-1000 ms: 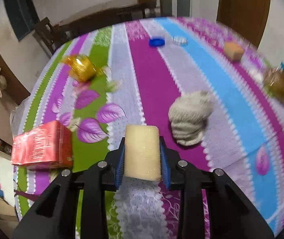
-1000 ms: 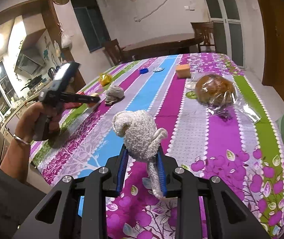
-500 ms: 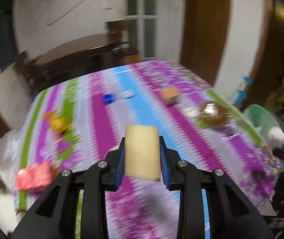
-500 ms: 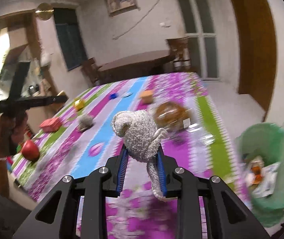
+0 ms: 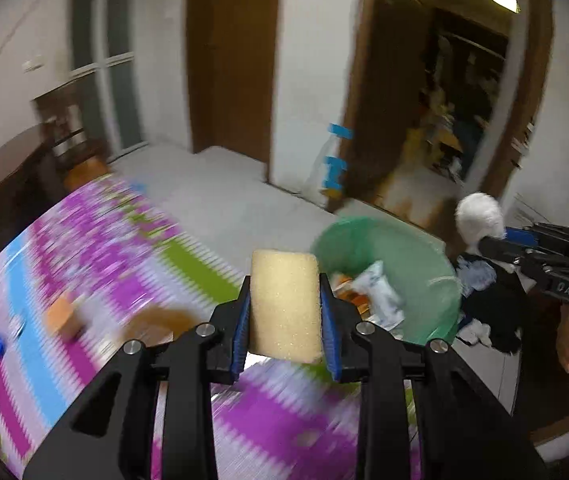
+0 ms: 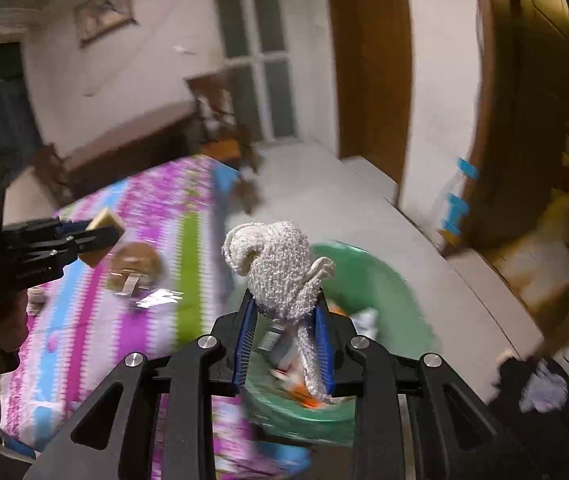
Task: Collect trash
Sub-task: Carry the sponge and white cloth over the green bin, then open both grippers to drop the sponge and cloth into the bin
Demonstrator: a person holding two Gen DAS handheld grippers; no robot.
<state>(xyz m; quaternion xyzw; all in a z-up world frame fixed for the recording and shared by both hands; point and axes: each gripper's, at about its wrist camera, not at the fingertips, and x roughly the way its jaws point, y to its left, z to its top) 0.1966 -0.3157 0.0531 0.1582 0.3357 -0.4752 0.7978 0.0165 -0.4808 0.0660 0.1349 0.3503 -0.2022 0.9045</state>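
My left gripper (image 5: 286,308) grips the pale yellow rectangular sponge (image 5: 285,306), my right gripper (image 6: 283,320) the white knitted cloth wad (image 6: 274,270). Both views have swung within the last second from the striped purple tablecloth (image 5: 96,248) to the green plastic trash basket (image 5: 412,256) at centre right, so dropping is near. The basket's rim sits just beyond the table edge, with bare floor behind; the cloth already hangs over its opening.

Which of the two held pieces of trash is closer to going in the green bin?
The white knitted rag in the right gripper: it hangs over the green bin, while the yellow sponge in the left gripper is above the tablecloth.
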